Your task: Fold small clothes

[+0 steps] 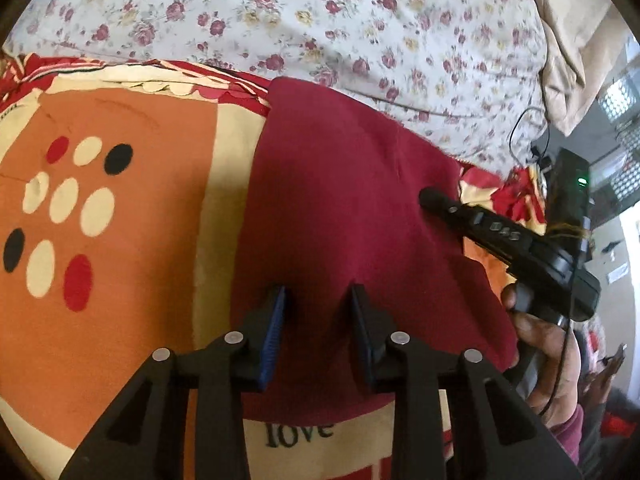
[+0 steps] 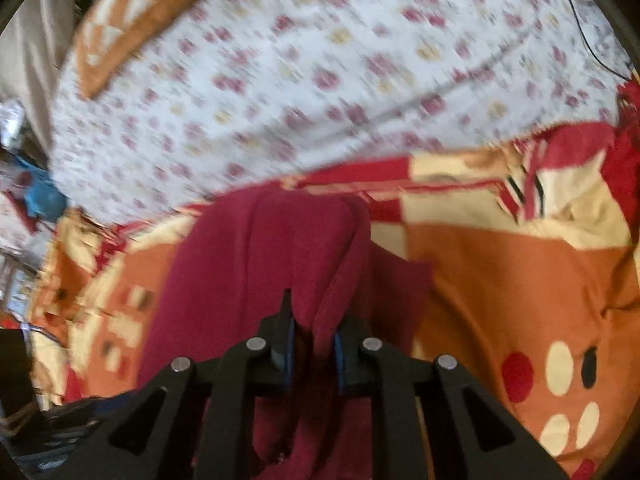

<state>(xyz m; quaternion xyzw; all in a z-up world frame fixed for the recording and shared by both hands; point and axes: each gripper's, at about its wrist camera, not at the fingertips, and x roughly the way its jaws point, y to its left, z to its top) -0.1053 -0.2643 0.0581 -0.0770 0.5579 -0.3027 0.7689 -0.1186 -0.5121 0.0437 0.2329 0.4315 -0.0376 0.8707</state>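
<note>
Two grippers work a maroon garment (image 1: pixel 332 200) at frame centre on a patterned blanket (image 1: pixel 120 208): left gripper (image 1: pixel 318 296) spread apart over it, right gripper (image 2: pixel 314 320) clamped on a raised fold.

left wrist: close, facing down | right wrist: close, blurred | shared: maroon cloth (image 1: pixel 340 208), bedspread (image 1: pixel 132 216)

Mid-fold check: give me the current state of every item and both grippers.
maroon garment: lying on the bedspread, partly bunched, not yet neatly folded.
left gripper: open, jaws apart above the garment.
right gripper: shut on a raised fold of the garment.
patterned bedspread: spread flat under the garment.
floral sheet: spread behind, some creases.
orange checked pillow: lying on the floral sheet.
</note>
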